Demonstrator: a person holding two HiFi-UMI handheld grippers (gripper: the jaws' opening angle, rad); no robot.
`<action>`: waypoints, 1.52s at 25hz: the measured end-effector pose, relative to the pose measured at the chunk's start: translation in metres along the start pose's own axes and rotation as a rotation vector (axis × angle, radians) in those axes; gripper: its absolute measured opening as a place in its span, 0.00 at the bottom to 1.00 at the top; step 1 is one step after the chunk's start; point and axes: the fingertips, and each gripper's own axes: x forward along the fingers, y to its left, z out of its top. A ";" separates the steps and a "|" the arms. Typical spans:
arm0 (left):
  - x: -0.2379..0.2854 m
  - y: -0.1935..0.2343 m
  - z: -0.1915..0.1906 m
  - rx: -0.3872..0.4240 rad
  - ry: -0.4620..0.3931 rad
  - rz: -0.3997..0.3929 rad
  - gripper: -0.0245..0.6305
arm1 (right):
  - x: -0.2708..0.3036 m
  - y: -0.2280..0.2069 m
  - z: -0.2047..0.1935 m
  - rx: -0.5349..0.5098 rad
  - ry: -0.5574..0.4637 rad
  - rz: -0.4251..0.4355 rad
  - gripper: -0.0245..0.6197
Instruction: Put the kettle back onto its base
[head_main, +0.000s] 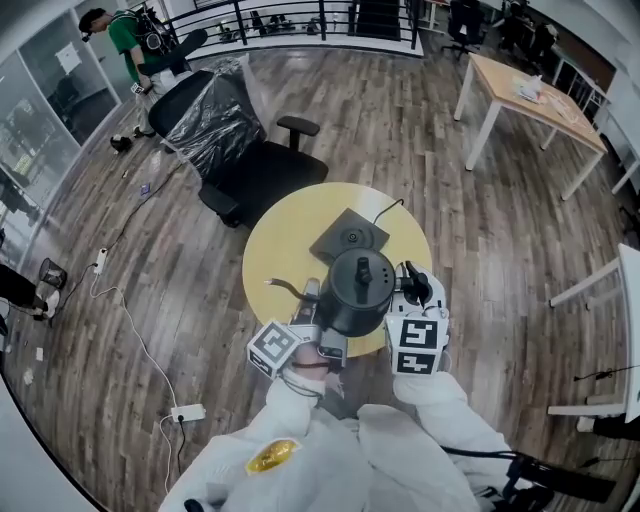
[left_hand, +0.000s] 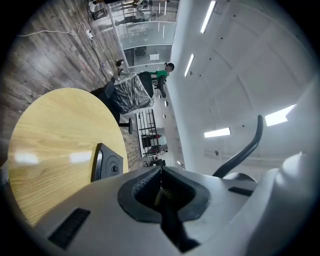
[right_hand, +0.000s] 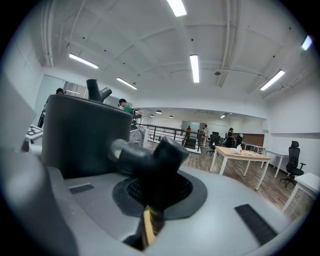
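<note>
Right gripper (head_main: 408, 292) pinches the kettle (head_main: 358, 290) handle above the table's (head_main: 280, 245) near edge. The base (head_main: 350, 238) sits just beyond, near the far edge. Left gripper (head_main: 312, 300) jaws together, seemingly empty.

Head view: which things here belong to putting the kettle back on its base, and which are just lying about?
Job: kettle, base, round table.
Lying about: office chair, power strip, wooden desk.

No legible text, brand, number or sign in any view, left-hand marker cube (head_main: 272, 347) and right-hand marker cube (head_main: 416, 347) bear square coded patterns only, white sheet (head_main: 68, 58) on glass partition (head_main: 40, 95) too small to read, kettle (head_main: 358, 290) shows no readable marking.
</note>
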 end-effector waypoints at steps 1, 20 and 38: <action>0.008 0.001 0.007 0.003 0.002 -0.001 0.03 | 0.010 0.001 0.003 0.002 -0.001 0.001 0.09; 0.118 0.014 0.086 0.013 0.037 -0.026 0.03 | 0.134 0.012 0.037 0.021 0.001 -0.023 0.09; 0.185 0.051 0.071 -0.032 0.057 0.020 0.03 | 0.199 -0.029 0.008 0.070 0.010 -0.053 0.09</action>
